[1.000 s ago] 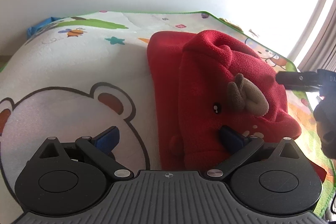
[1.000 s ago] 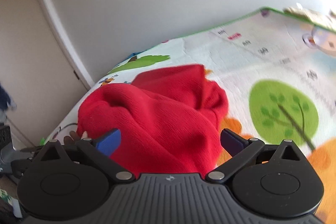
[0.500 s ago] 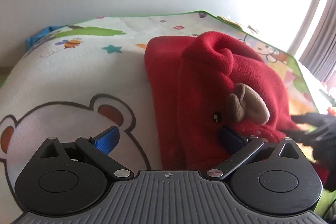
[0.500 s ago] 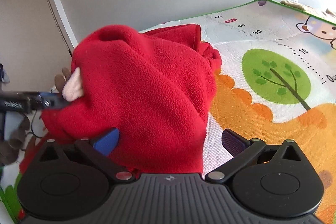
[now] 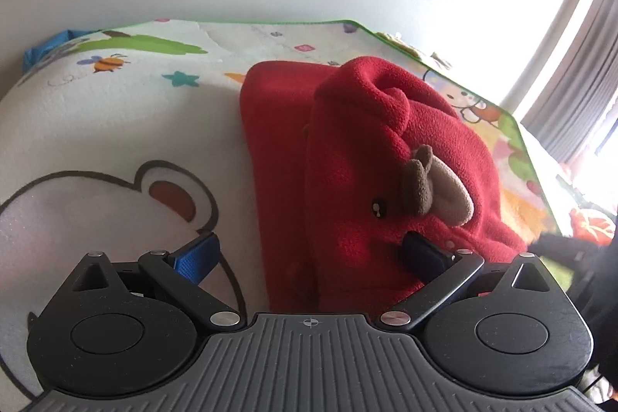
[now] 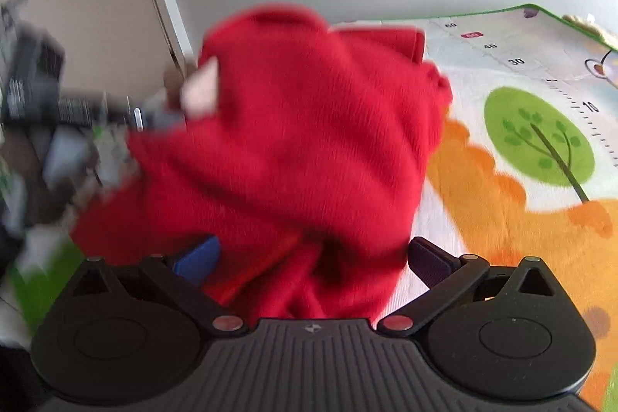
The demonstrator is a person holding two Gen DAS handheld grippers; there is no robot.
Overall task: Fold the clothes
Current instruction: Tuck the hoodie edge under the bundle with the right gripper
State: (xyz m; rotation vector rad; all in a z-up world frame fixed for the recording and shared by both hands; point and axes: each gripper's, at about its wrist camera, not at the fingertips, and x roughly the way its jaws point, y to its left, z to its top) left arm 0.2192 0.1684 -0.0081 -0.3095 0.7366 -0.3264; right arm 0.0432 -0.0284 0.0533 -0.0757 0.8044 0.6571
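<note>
Your left wrist view alone shows the brown antler (image 5: 432, 186) on the red fleece garment (image 5: 347, 180), which lies on the play mat (image 5: 116, 126). Your left gripper (image 5: 309, 253) is spread wide, its right pad touching the fleece. Your right gripper (image 6: 311, 255) is equally wide, with blurred fleece bunched between its fingers.

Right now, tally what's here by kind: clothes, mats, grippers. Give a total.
Clothes: 1, the red fleece, bunched on the mat.
Mats: 1, the play mat.
Grippers: 2, the left gripper and the right gripper, both open.
Total: 4
</note>
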